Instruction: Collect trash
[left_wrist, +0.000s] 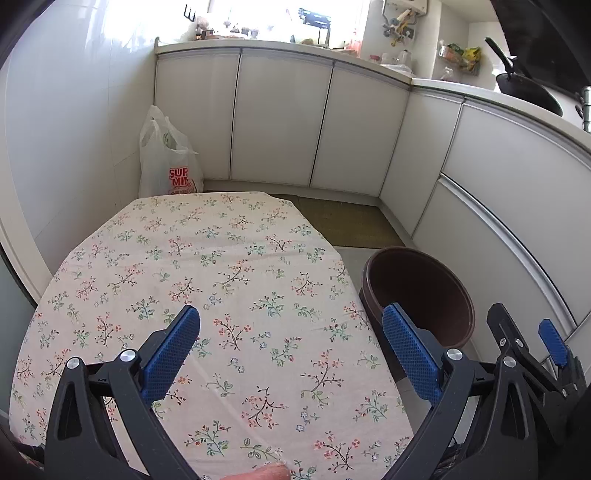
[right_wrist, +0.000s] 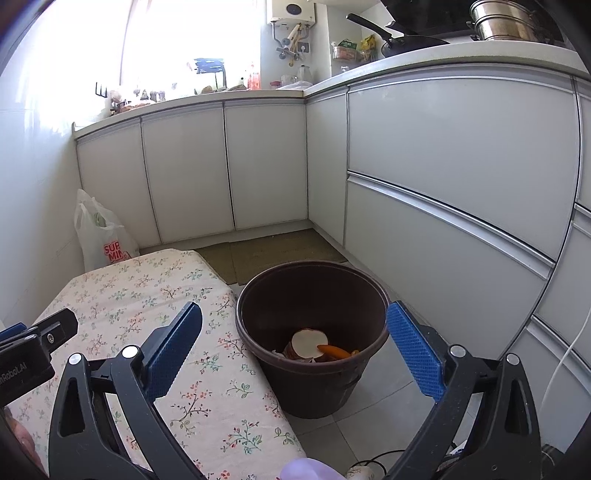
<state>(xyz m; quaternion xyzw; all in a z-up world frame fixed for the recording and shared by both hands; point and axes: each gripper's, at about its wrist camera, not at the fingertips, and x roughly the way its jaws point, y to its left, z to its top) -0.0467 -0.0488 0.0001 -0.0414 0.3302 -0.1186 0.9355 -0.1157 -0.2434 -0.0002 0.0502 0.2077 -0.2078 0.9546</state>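
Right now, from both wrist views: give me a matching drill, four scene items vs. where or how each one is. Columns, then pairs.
Column 1
1. brown bin
2. white plastic bag
3. black pan
4. right gripper

Column 2
A. on the countertop, handle pointing left
B. open, empty, above the bin
C. on the floor right of the floral-cloth table, with scraps at its bottom
D. on the floor in the corner beyond the table's far end

Pairs: 1-C, 2-D, 3-A, 4-B
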